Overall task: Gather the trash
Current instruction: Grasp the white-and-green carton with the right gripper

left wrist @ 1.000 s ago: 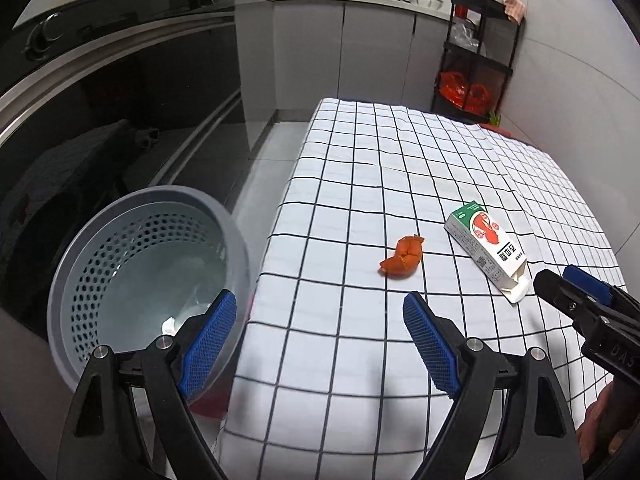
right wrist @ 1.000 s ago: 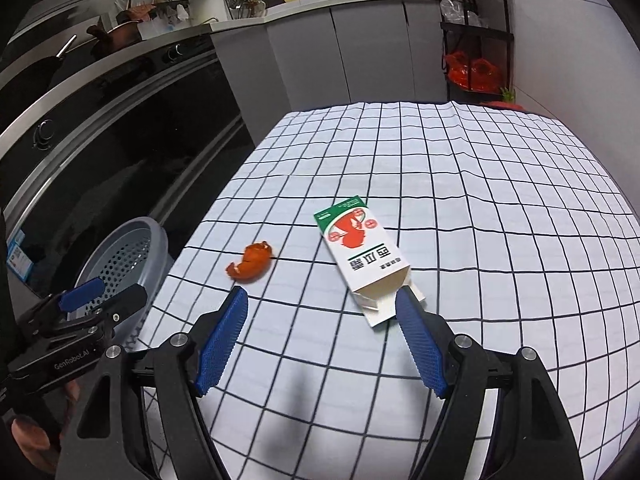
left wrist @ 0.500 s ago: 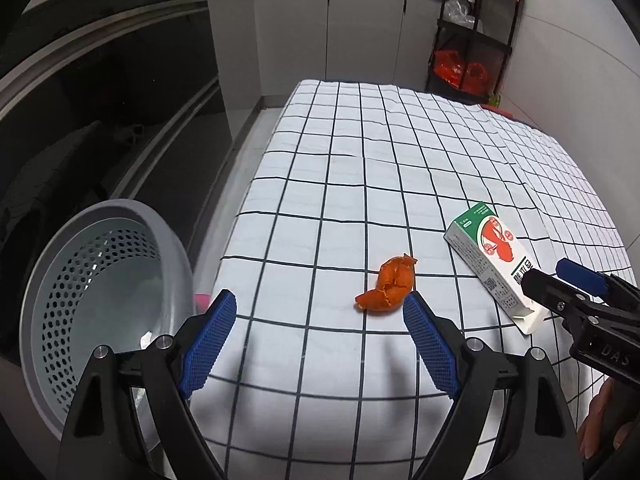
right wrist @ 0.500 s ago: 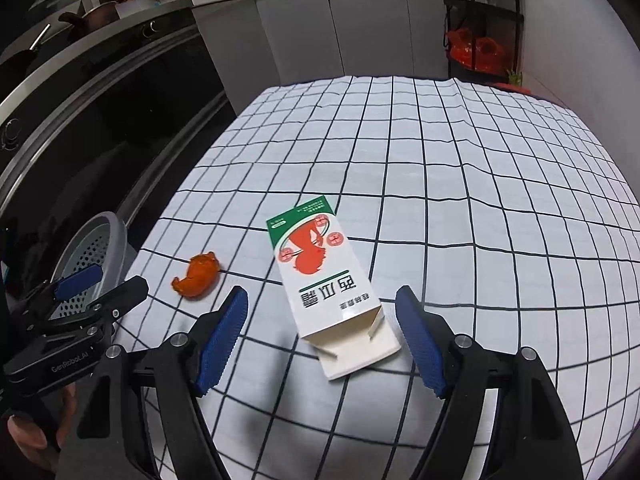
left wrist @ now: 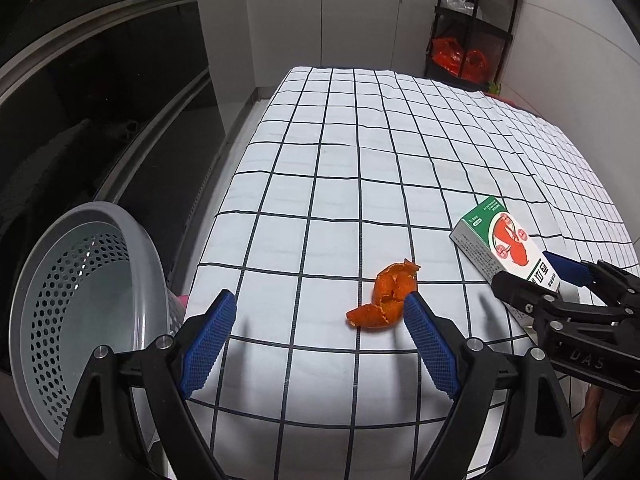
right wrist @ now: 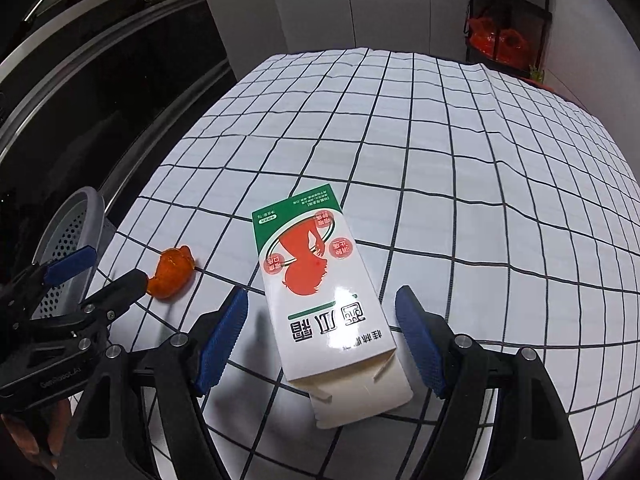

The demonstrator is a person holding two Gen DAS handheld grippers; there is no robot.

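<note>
So both grippers have dropped in closer. Right gripper (right wrist: 320, 320) is wide open straddling the box (right wrist: 320, 288), not gripping. Left gripper (left wrist: 318, 320), also open and empty, now has the peel (left wrist: 386, 304) by its right pad. Bin (left wrist: 80, 320) waits off the table's edge.

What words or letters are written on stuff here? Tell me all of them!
"DAS" on the right hand-held gripper body.
"GenRobot.AI" on the left hand-held gripper body, faint.
"西瓜霜" in big green characters on the box, seen upside down.
The smaller print on the box, in its red circles and on its side, is too small to read.
</note>
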